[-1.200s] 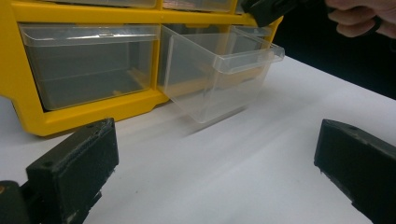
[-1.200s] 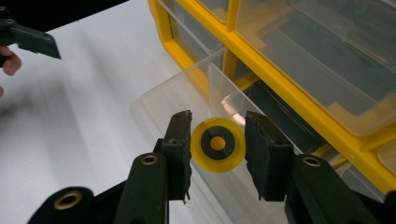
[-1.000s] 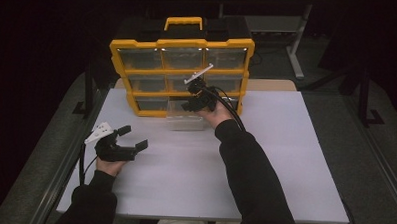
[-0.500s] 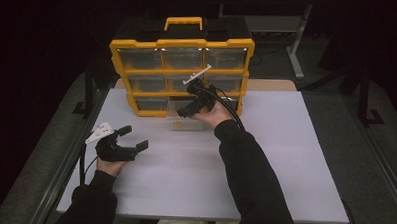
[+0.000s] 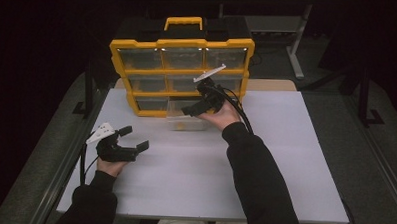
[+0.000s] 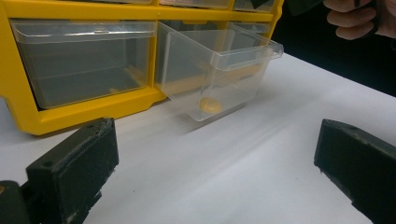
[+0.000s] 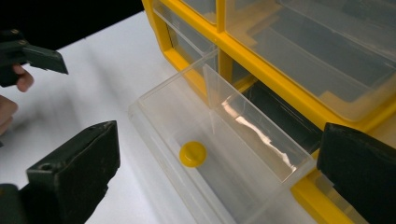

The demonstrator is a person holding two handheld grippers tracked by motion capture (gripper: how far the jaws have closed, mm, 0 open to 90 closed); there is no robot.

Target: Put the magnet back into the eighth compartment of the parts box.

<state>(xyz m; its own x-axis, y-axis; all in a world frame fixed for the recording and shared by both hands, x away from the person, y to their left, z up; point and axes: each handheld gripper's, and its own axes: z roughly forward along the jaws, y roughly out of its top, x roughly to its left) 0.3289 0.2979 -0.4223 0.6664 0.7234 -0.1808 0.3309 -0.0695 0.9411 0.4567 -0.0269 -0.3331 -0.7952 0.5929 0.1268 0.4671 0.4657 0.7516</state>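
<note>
White table (image 5: 285,160), lit; dark floor around it. Yellow organizer (image 5: 180,74) stands upright at the far edge, black top with yellow handle, three rows of clear drawers facing the person.

Bottom-row middle drawer (image 5: 186,122) is pulled out onto the table, front end resting on the tabletop, back end at its slot. In the left gripper view the drawer (image 6: 219,70) sits skewed out of the frame. The drawer beside it is fully in.

Right gripper (image 5: 190,110) hovers over the pulled drawer, just in front of the organizer's lower rows. Jaws wide apart, nothing between them, not touching the drawer. In its own view the two black jaws frame the drawer (image 7: 219,163) from above.

Left gripper (image 5: 134,138) is over the near-left part of the table, well apart from the organizer, pointing toward the drawer. Jaws wide, empty.

Small yellow disc (image 7: 193,153) lies flat on the drawer floor, near the front wall. It also shows through the clear wall in the left gripper view (image 6: 209,105).
</note>
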